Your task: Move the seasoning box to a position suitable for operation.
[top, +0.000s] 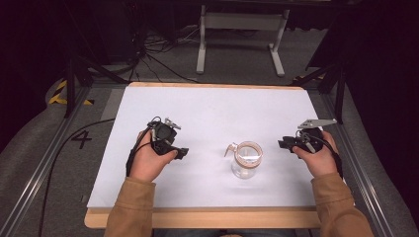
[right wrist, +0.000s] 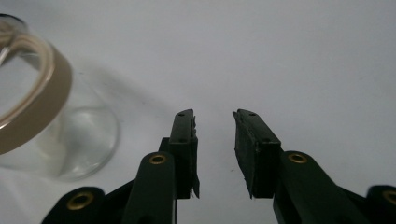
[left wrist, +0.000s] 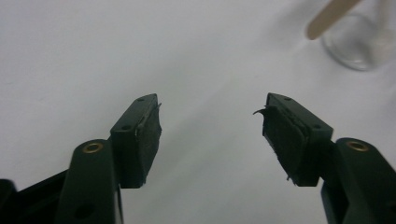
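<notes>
Counter: a white counter [top: 207, 106] with a wooden edge. It carries one glass jar and two hands with grippers.

Jar: the glass jar [top: 245, 160] stands upright near the front edge of the counter, a bit to the right of the middle. Its top is open, with a tan band around the rim. A small metal clasp sticks out on its left side. The jar looks see-through.

Left gripper: the left gripper [top: 184, 153] sits in the person's left hand [top: 149, 159], left of the jar and well apart from it. It points toward the jar. In the left gripper view its jaws stand wide apart, and only bare white counter lies between them. The jar [left wrist: 362, 44] is blurry at the top right corner of that view, with a tan band [left wrist: 327, 18] crossing in front of it.

Right gripper: the right gripper [top: 283, 143] sits in the person's right hand [top: 318, 157], right of the jar and near it, not touching. It points left at the jar. In the right gripper view its jaws stand partly apart, a narrow gap, with nothing in it. The jar [right wrist: 42, 116] is just beside them on the left of that view.

Sleeves: both arms wear tan sleeves [top: 129, 207] and come in over the front edge.
</notes>
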Demonstrator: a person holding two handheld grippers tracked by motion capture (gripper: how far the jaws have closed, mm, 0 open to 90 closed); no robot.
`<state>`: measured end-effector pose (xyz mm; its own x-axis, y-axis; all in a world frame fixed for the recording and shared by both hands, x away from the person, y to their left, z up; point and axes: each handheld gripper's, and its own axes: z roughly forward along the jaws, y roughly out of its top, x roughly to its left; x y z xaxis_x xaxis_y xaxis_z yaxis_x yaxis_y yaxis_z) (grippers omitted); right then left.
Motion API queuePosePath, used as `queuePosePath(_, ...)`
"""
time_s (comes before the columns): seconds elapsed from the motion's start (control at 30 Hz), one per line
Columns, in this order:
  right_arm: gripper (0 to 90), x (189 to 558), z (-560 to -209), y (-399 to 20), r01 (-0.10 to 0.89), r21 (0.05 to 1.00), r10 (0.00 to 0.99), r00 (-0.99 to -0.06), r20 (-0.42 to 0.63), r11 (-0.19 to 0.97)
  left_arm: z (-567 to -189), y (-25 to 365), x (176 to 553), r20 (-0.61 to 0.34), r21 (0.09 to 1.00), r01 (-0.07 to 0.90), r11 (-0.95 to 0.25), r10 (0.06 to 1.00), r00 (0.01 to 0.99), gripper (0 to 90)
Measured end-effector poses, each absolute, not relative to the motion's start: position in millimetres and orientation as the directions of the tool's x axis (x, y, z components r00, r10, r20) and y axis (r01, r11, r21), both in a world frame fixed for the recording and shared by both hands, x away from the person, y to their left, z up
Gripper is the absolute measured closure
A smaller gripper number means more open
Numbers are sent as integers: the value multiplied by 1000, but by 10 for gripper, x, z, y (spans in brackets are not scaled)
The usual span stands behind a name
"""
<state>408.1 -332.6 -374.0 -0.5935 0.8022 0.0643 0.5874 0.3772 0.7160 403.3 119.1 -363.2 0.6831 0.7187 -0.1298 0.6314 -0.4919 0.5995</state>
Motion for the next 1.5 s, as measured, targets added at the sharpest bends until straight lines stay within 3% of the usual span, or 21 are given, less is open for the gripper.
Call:
queuePosePath(0.37, 835, 4032, -3767, -3233, 509, 729, 674, -734, 89, 458, -3423, 1018, 3836, -176, 650, 584, -486, 652, 738, 279)
queuePosePath(0.5, 894, 4026, -3789, -3185, 498, 736, 651, -752, 102, 460, -3435, 947, 3801, -149, 648, 590, -481, 680, 718, 211)
queuePosePath(0.57, 899, 4025, -3812, -3141, 489, 740, 643, -759, 100, 462, -3446, 953, 3808, -141, 630, 605, -487, 694, 706, 277)
queuePosePath(0.6, 899, 4025, -3812, -3141, 489, 740, 643, -759, 100, 462, -3446, 953, 3808, -141, 630, 605, -487, 694, 706, 393)
queuePosePath(0.67, 899, 4026, -3842, -3094, 482, 740, 636, -766, 96, 469, -3463, 966, 3820, -158, 632, 608, -481, 688, 709, 416)
queuePosePath(0.73, 900, 4035, -3875, -3057, 475, 743, 628, -772, 95, 471, -3466, 976, 3825, -168, 643, 586, -494, 655, 736, 538)
queuePosePath(0.93, 900, 4040, -3943, -2929, 461, 735, 595, -798, 97, 498, -3494, 856, 3804, -145, 624, 531, -573, 583, 800, 766)
queuePosePath(1.5, 900, 3977, -3989, -2780, 451, 691, 565, -822, 76, 564, -3579, 781, 3834, -175, 601, 537, -592, 558, 811, 830)
